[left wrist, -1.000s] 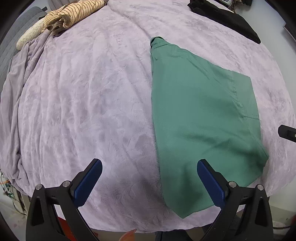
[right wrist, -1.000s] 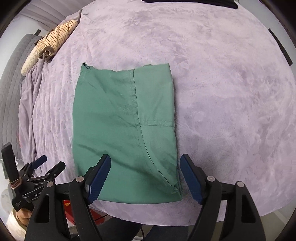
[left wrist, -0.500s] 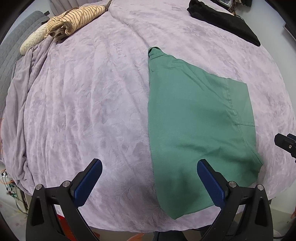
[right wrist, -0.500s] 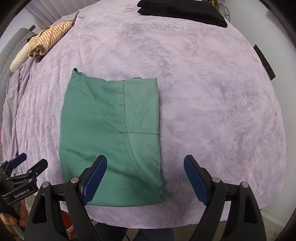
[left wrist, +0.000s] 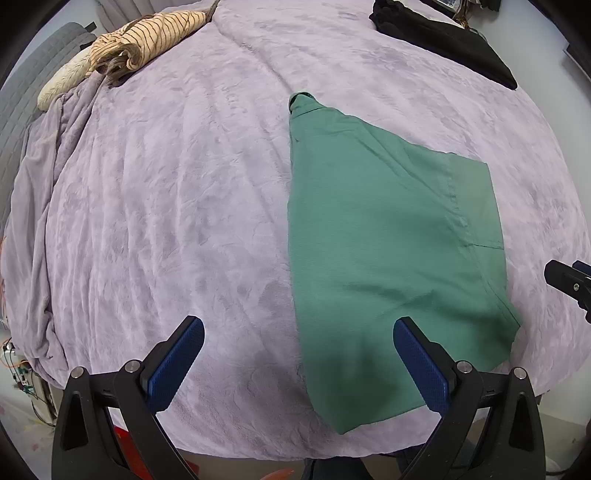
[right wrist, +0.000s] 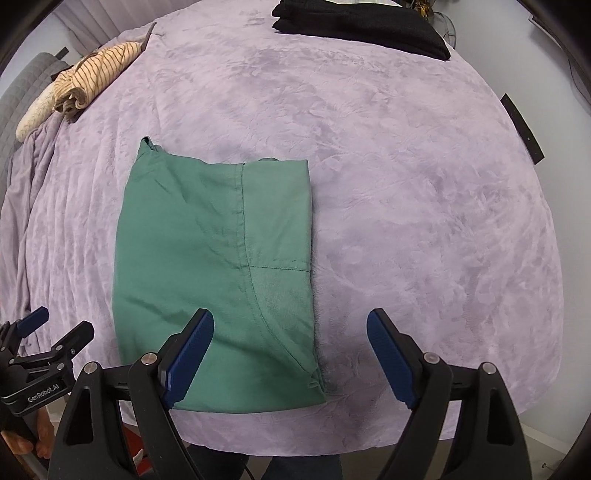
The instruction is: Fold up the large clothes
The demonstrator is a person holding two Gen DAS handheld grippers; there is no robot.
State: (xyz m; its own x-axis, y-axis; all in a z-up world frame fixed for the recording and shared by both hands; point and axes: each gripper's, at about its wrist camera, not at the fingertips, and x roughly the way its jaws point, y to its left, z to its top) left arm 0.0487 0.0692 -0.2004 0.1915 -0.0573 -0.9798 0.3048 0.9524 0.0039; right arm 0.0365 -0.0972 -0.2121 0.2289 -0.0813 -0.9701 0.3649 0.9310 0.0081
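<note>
Two grippers hover wide open and empty over a bed, the green garment lying folded flat just ahead: under the right finger of the left gripper and the left finger of the right gripper. Risk ahead, by the look of it: a pinch catching only the top layer would pull the fold apart on the plush blanket.

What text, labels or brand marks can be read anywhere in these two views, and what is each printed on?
"GenRobot.AI": white lettering on the black body of the left tool, seen at the lower left of the right wrist view.
No print shows on the folded green garment, the lilac plush blanket or the folded black garment.
</note>
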